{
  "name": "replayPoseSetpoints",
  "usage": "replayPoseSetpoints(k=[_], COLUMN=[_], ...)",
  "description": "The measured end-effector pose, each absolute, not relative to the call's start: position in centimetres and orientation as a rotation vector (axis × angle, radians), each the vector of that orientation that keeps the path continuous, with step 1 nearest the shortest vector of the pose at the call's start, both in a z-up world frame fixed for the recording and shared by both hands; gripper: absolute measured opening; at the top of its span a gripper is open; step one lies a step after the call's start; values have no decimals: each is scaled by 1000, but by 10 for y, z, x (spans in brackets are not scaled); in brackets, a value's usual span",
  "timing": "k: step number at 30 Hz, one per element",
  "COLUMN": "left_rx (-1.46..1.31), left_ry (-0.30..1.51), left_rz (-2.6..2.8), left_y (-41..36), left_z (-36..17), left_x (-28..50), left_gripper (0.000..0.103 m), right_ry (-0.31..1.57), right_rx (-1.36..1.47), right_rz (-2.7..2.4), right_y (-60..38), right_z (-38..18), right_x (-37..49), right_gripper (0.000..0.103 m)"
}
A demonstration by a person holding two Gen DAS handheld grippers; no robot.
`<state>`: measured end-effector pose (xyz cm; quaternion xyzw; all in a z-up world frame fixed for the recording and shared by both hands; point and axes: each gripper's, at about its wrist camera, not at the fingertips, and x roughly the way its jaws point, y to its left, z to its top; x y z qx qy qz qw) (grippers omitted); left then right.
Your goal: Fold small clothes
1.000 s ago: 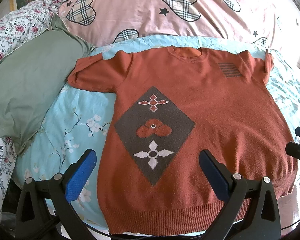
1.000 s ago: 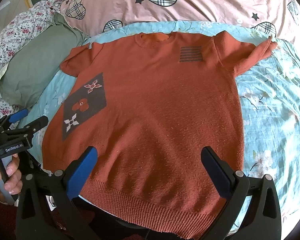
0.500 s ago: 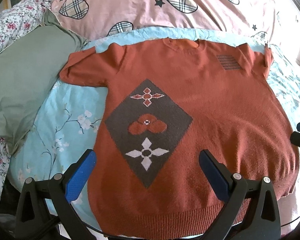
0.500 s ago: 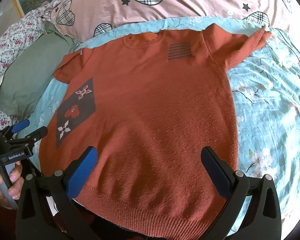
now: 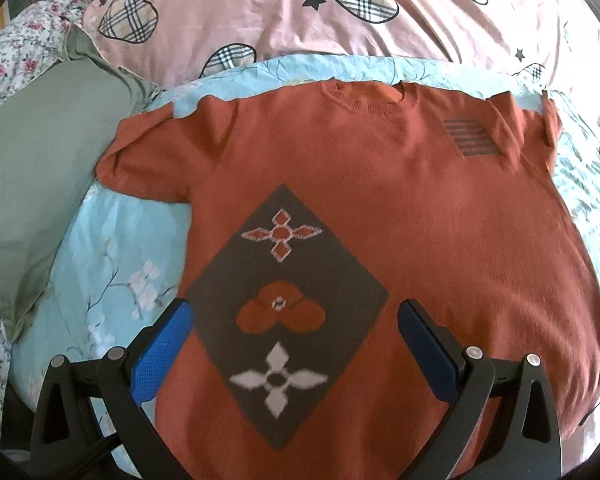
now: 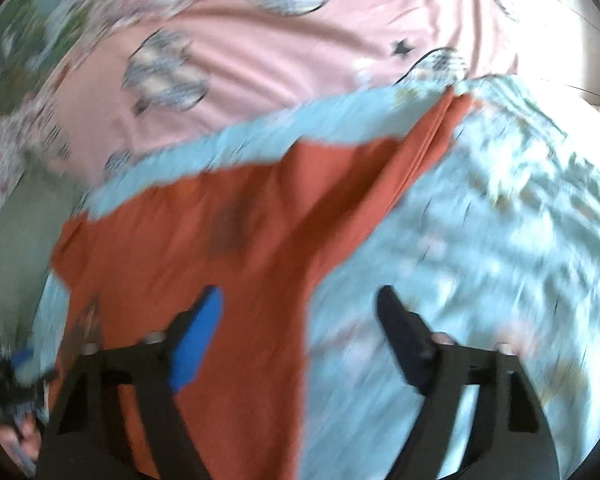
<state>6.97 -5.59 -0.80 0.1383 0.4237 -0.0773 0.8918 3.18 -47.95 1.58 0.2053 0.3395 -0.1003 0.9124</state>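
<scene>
Bed with light-blue floral sheet [image 5: 112, 264]; rust short-sleeve sweater [image 5: 440, 216] flat on it, both hand-held grippers spread above sweater: left hand-held gripper [image 5: 294, 338], right hand-held gripper [image 6: 300, 322].

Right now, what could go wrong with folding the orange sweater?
The right claw view is badly blurred, suggesting a fast swing; it might pinch the blue flowered sheet along with the sweater. The right sleeve already looks bunched, so a fold there may come out lumpy. The left claw hangs open, holding nothing, so the sweater could slide.
</scene>
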Motion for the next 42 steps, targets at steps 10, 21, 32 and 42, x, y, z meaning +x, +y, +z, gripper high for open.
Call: replayPoseSetpoints(k=[10,21,32,42], left_rx=[281,276,214,95], left_ry=[923,1020,1012,978], left_rz=[-146,-146,-200,-265], left_y=[-75,-88,-84,-48], left_z=[-23,-57,-53,-41], left_x=[114,143,132,124], left_gripper=[102,102,102,102], right_ry=[644,817,626,725], right_rx=[564,474,528,639], right_rz=[-385,-560,-15,467], right_y=[-652,-718,-537,-304], right_z=[-1,-54,15,-15], right_x=[174,257,201,241], right_gripper=[41,8,7,7])
